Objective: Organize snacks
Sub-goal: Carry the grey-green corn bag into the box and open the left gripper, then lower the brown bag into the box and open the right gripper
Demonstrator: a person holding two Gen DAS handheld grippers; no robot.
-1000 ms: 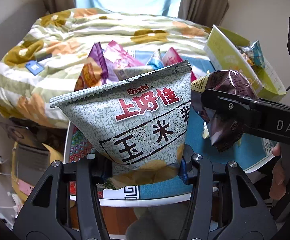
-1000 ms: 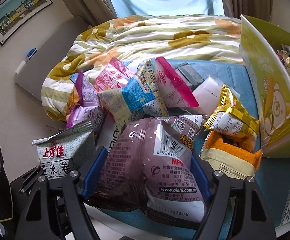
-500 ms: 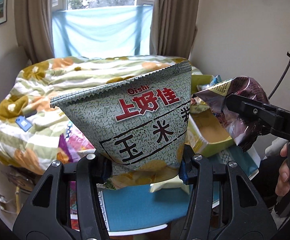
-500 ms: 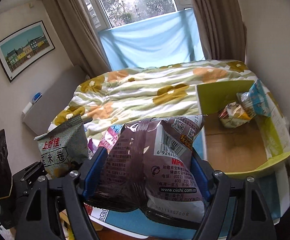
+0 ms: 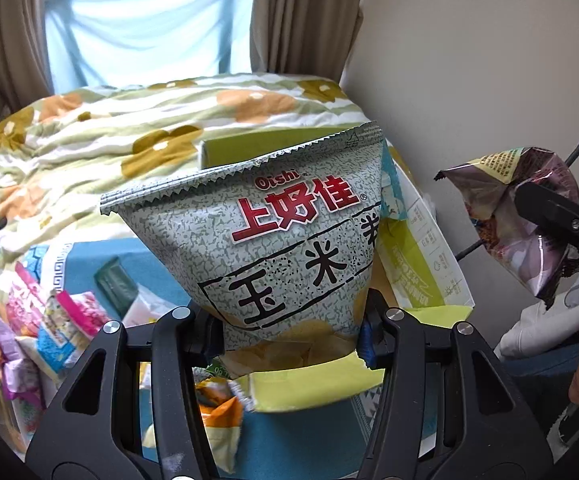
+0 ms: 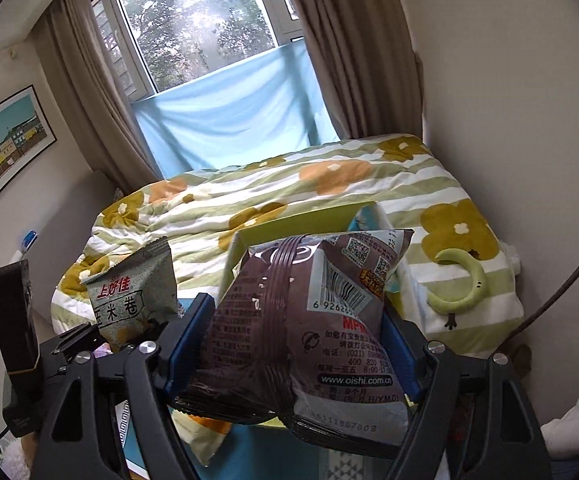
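My left gripper (image 5: 289, 332) is shut on a grey-green Oishi snack bag (image 5: 273, 240) and holds it up in front of the yellow-green cardboard box (image 5: 421, 264). My right gripper (image 6: 295, 360) is shut on a dark purple-brown snack bag (image 6: 309, 320), held in the air over the near edge of the same box (image 6: 289, 224). The purple bag also shows at the right of the left wrist view (image 5: 529, 216), and the grey-green bag at the left of the right wrist view (image 6: 133, 296). The box's inside is mostly hidden behind the bags.
Several loose snack packs (image 5: 49, 320) lie on the blue table mat (image 5: 89, 264) at the left, and an orange pack (image 5: 217, 404) lies below my left gripper. A flowered quilt (image 5: 129, 132) covers the bed behind. A wall (image 5: 489, 60) stands at the right.
Both grippers have swung right with their bags, from over the snack pile toward the yellow-green box. The box now sits right behind both bags.
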